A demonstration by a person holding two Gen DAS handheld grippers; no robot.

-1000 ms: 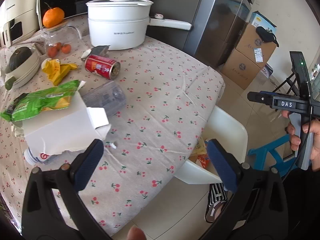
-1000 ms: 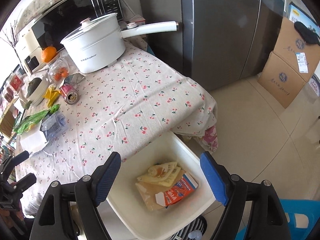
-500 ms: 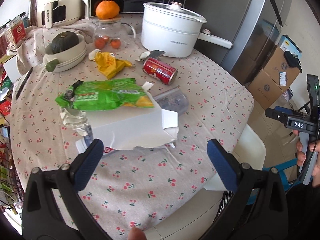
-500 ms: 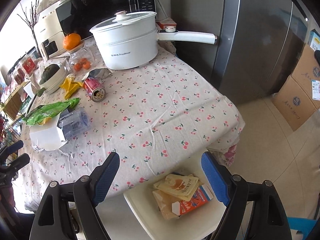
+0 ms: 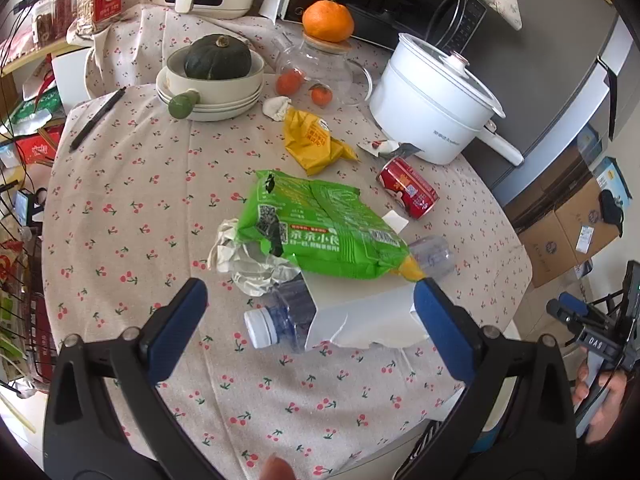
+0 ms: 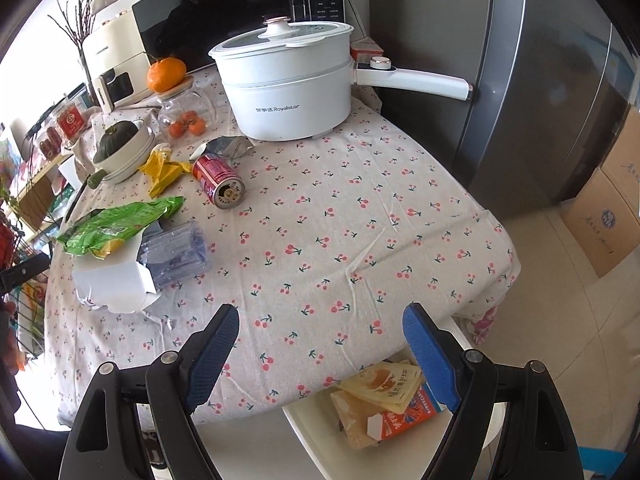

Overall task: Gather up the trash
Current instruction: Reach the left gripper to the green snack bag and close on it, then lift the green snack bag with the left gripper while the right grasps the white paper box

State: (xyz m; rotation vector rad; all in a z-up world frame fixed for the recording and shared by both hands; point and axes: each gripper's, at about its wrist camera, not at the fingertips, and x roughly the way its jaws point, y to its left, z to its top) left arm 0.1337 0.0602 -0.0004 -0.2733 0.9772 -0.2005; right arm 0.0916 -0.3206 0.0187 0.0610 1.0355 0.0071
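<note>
Left wrist view: my left gripper (image 5: 306, 312) hangs wide open over the trash pile at centre frame, nothing grasped.

Green wrapper (image 5: 320, 232) lies on the torn white box (image 5: 368, 320), with the plastic bottle (image 5: 280, 320) poking out beneath; if I pinch only the box, I reckon the wrapper slides off. Only the right wrist view shows the white bin (image 6: 320, 440) at lower centre, below the table edge, already holding packets. My right gripper (image 6: 320, 352) is spread open too, empty.

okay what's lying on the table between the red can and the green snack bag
In the left wrist view, only a small white paper scrap lies on the cherry-print cloth between the red can and the green snack bag; otherwise that gap is bare cloth.
</note>
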